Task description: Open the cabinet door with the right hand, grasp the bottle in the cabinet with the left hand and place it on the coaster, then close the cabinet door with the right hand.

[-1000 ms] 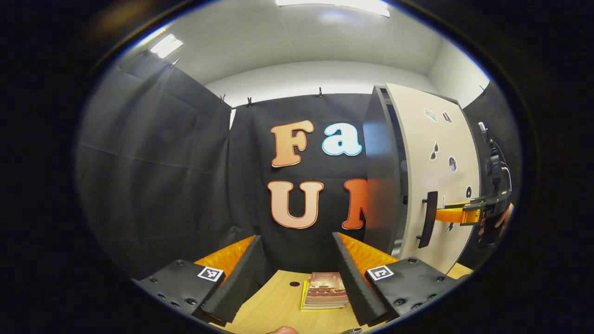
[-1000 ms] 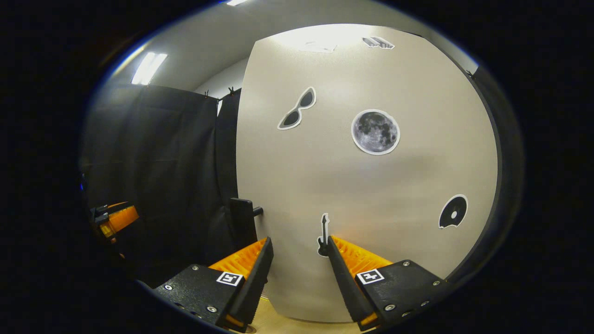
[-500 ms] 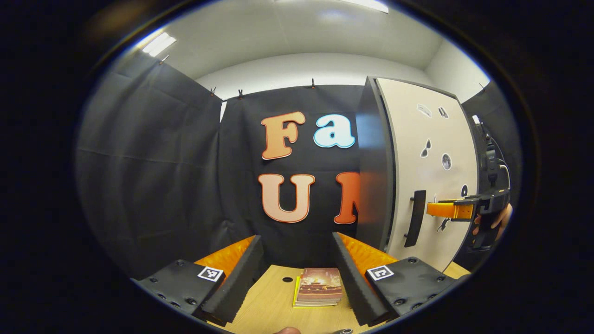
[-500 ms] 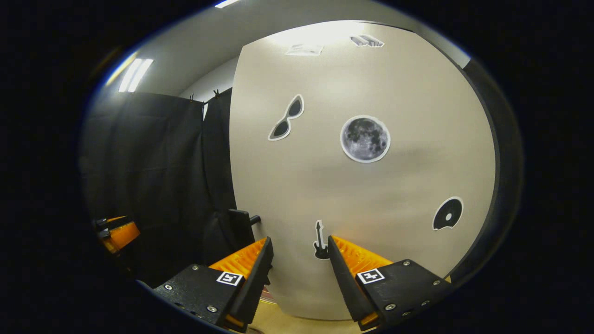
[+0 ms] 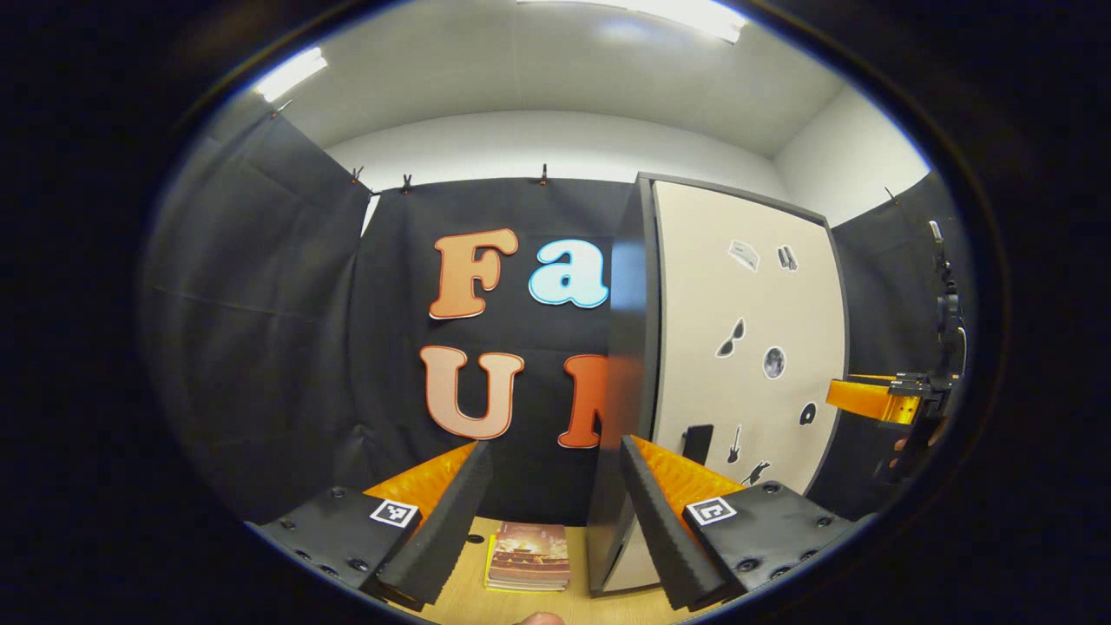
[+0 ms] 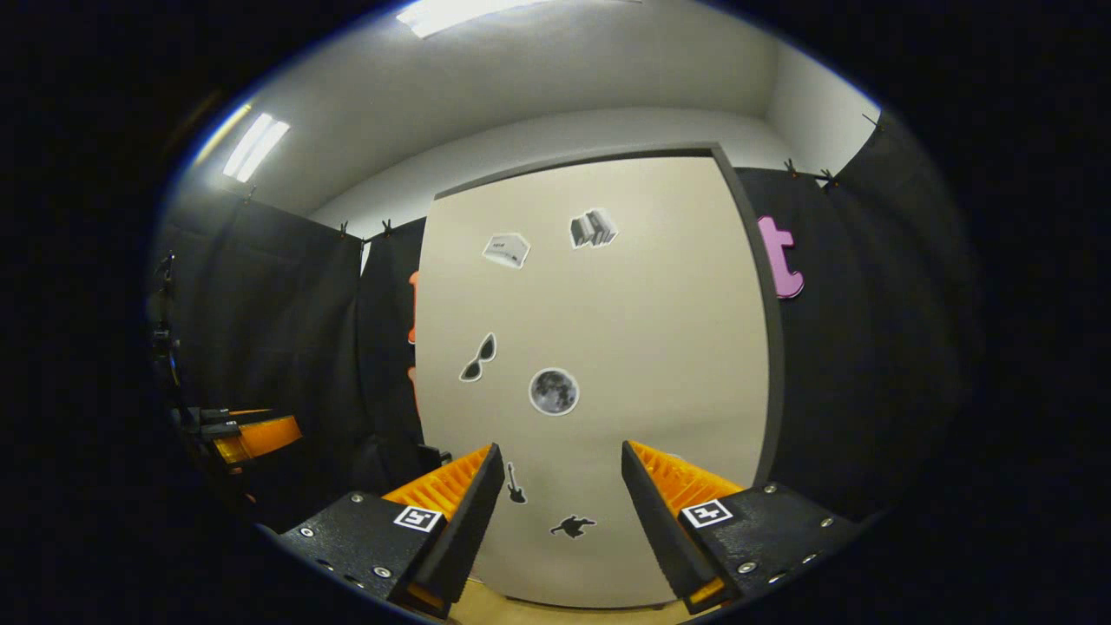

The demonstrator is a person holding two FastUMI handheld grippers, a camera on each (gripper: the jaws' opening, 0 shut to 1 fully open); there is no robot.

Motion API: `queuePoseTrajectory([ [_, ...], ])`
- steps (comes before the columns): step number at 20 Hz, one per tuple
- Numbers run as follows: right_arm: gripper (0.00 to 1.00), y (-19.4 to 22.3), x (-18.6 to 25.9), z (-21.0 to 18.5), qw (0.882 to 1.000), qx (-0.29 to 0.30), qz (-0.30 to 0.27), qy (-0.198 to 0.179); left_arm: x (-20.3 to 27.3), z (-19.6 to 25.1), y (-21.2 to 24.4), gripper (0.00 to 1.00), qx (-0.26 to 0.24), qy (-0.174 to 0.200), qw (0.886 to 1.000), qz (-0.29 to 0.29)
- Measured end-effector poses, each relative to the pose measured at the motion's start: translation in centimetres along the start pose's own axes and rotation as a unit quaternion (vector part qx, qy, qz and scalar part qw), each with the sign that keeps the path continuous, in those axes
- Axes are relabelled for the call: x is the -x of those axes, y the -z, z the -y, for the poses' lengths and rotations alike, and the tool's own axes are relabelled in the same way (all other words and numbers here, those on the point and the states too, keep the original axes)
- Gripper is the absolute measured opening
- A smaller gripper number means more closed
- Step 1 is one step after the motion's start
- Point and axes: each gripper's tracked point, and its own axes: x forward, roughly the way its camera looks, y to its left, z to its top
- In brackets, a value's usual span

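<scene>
The cabinet's beige door (image 5: 746,347) with dark stickers lies flat against its dark side panel (image 5: 627,347) and looks closed; its black handle (image 5: 697,443) sits low on the left edge. My left gripper (image 5: 555,512) is open and holds nothing, left of the cabinet's front corner. In the right gripper view the door (image 6: 608,347) faces me a short way off, and my right gripper (image 6: 555,512) stands open and apart from it. The right gripper (image 5: 846,392) also appears at the far right of the left gripper view, and the left gripper (image 6: 260,434) at the left of the right gripper view.
A book (image 5: 529,555) lies on the wooden table (image 5: 469,599) just left of the cabinet's base. Black cloth walls (image 5: 260,347) close off the back and both sides.
The door has swung from ajar to flat against the cabinet. My right gripper has drawn back from the door and its handle. The left gripper has turned right, toward the cabinet.
</scene>
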Motion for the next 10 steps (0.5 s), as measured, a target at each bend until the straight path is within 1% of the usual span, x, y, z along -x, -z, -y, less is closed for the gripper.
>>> queuePoseTrajectory([
  [2, 0.86, -2.0, 2.1, 2.7, 0.999, 0.012, 0.014, 0.032, -0.6, 1.2, -1.5, 0.94, 0.002, 0.008, 1.0, 0.006],
  [4, 0.87, -3.9, 4.0, 5.0, 0.998, 0.027, 0.027, 0.056, -1.1, 2.2, -3.3, 0.94, 0.016, 0.015, 1.0, 0.008],
  [7, 0.88, -6.2, 6.7, 7.1, 0.997, 0.025, 0.039, 0.063, -1.7, 2.1, -5.3, 0.93, 0.029, 0.003, 1.0, 0.004],
  [8, 0.89, -6.8, 7.5, 7.9, 0.996, 0.026, 0.042, 0.071, -1.9, 1.9, -6.5, 0.96, 0.027, -0.004, 1.0, 0.011],
  [10, 0.89, -8.0, 8.5, 9.6, 0.994, 0.04, 0.044, 0.093, -2.0, 2.0, -8.1, 0.96, 0.036, -0.008, 0.999, 0.014],
])
